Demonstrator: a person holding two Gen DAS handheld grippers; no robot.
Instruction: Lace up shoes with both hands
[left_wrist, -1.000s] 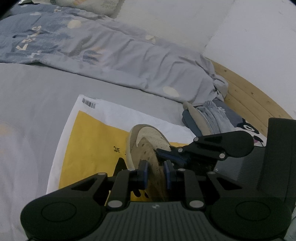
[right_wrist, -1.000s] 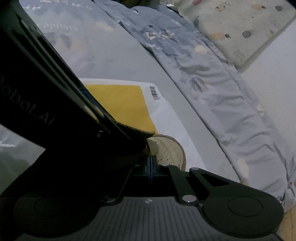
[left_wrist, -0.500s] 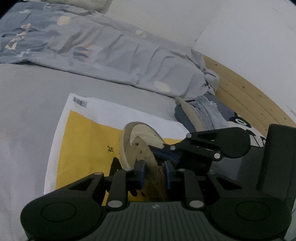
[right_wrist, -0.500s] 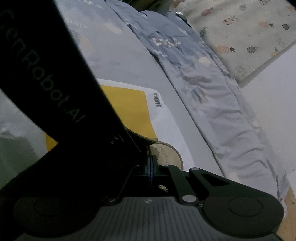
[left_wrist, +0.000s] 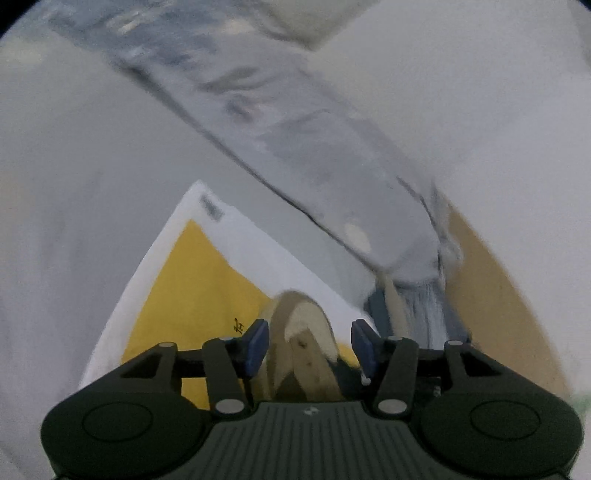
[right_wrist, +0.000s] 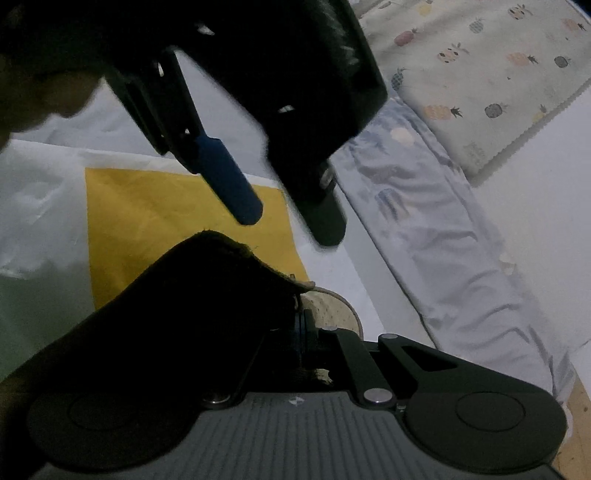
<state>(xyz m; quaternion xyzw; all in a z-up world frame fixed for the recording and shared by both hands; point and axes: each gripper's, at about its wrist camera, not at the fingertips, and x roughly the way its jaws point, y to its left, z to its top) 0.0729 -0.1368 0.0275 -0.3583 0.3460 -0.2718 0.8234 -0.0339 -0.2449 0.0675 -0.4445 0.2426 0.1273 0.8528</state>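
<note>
Since a second ago the left gripper (left_wrist: 308, 345) has rolled and let its jaws spread — the blue pads (left_wrist: 256, 345) that sat close on either side of the shoe's tongue now stand well apart and are opening further, pressing on nothing. Its own view is smeared by the motion.

Left of those jaws lies the yellow and white mailer bag (left_wrist: 192, 295) flat on the grey bed sheet (left_wrist: 74, 221), its barcode label at the far corner. Between the jaws sits the beige shoe (left_wrist: 301, 332), toe pointing away, its perforated upper and suede edge clear of both pads. Right of the jaws a heap of folded blue clothes (left_wrist: 417, 306) rests by the wooden bed edge (left_wrist: 491, 295), and beyond them the patterned blue quilt (left_wrist: 314, 155) runs across the bed.

In the right wrist view, the left gripper hangs above and ahead, one blue pad over the yellow of the bag. Below it the dark shoe tongue (right_wrist: 192, 295) rises on the left of the right gripper (right_wrist: 301, 325), whose jaws are pressed together — whether a lace is pinched there is too dark to tell. Just past them shows the shoe's perforated toe. Further right lie the quilt and a pineapple-print pillow (right_wrist: 480, 74).
</note>
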